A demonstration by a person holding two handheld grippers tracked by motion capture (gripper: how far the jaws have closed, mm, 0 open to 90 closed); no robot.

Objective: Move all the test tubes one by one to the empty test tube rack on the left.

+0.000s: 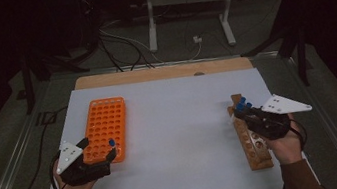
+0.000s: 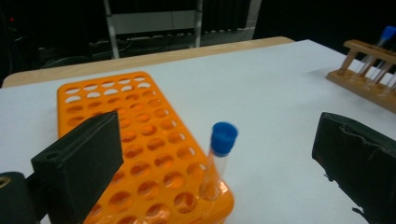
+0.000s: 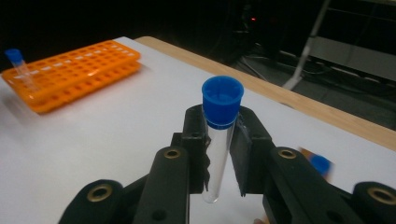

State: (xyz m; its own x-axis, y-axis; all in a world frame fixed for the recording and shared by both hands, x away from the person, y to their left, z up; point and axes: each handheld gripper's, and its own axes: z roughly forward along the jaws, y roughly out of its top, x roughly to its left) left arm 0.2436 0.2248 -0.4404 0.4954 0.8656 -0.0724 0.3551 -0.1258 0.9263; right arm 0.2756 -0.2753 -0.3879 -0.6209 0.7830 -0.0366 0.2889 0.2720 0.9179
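The thing in hand was a clear test tube (image 3: 218, 149) with a round bottom and a bright blue screw cap, empty as far as could be seen. The right tongs (image 3: 219, 154) were clamped on its glass body just below the cap, so that the cap stood above the black pads and the rounded end hung free beneath them, the tube nearly upright. In the high view these tongs (image 1: 246, 111) were over the far end of the wooden rack (image 1: 254, 148), which lay along the right side of the white surface (image 1: 176, 123) and carried a few more blue-capped tubes (image 1: 244, 103) at that end.

A second tube of the same kind (image 2: 218, 156) stood slightly tilted in a hole at the near right corner of the orange rack (image 2: 140, 140), a flat plastic block pierced with many rows of round holes, the rest of them empty. The left tongs (image 2: 219, 158) stood wide apart on either side of that tube, neither pad touching it; in the high view they (image 1: 100, 158) sat at the near end of the orange rack (image 1: 105, 124).

Between the two racks the surface was bare and broad, giving plenty of open room to carry a tube across. The orange rack lay well in from the left edge; the wooden rack lay close to the right edge. Beyond the far edge a strip of wooden tabletop (image 1: 163, 72) showed, and past it the dim floor with cables (image 1: 119, 48) and a white metal stand (image 1: 189, 10).
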